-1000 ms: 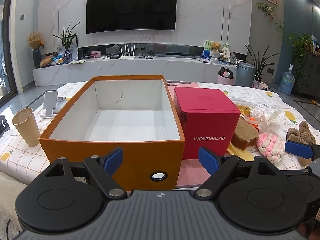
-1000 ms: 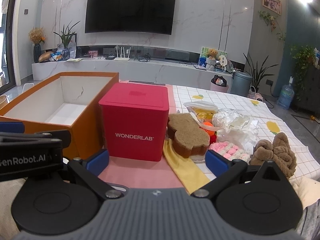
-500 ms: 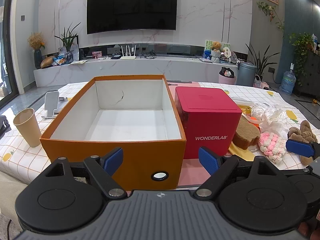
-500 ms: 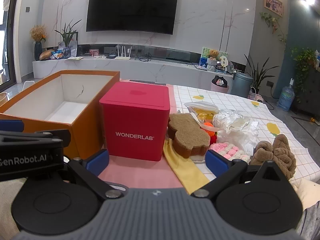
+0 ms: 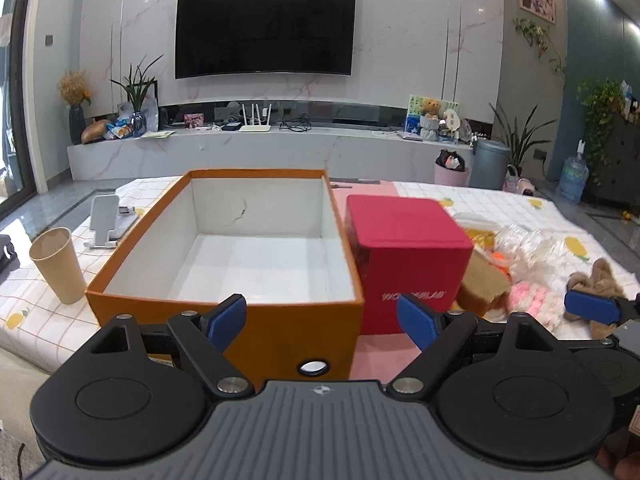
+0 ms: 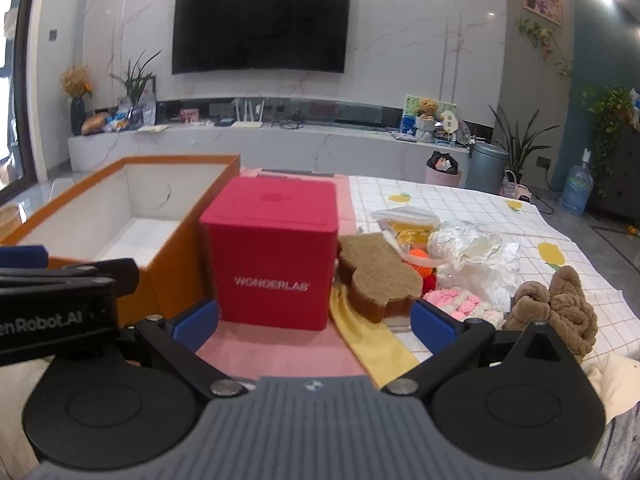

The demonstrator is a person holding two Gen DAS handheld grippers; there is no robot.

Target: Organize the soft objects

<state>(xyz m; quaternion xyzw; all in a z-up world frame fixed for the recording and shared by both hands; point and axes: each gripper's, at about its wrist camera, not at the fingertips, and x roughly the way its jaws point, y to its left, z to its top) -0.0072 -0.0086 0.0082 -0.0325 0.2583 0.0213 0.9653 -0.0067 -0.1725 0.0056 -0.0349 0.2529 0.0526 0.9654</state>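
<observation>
An empty orange box with a white inside stands in front of my left gripper, which is open and empty. The box also shows in the right wrist view. To its right stands a red WONDERLAB box. Soft things lie right of it: a brown toast-shaped sponge, a pink knitted piece, a brown plush toy and a yellow cloth. My right gripper is open and empty, short of the red box and the sponge.
A paper cup and a white phone stand are left of the orange box. Crumpled clear plastic and a plastic container lie behind the soft things. The checked tablecloth stretches beyond.
Both grippers have risen and drawn back slightly; the views look down more onto the boxes. Both stay open and empty.
</observation>
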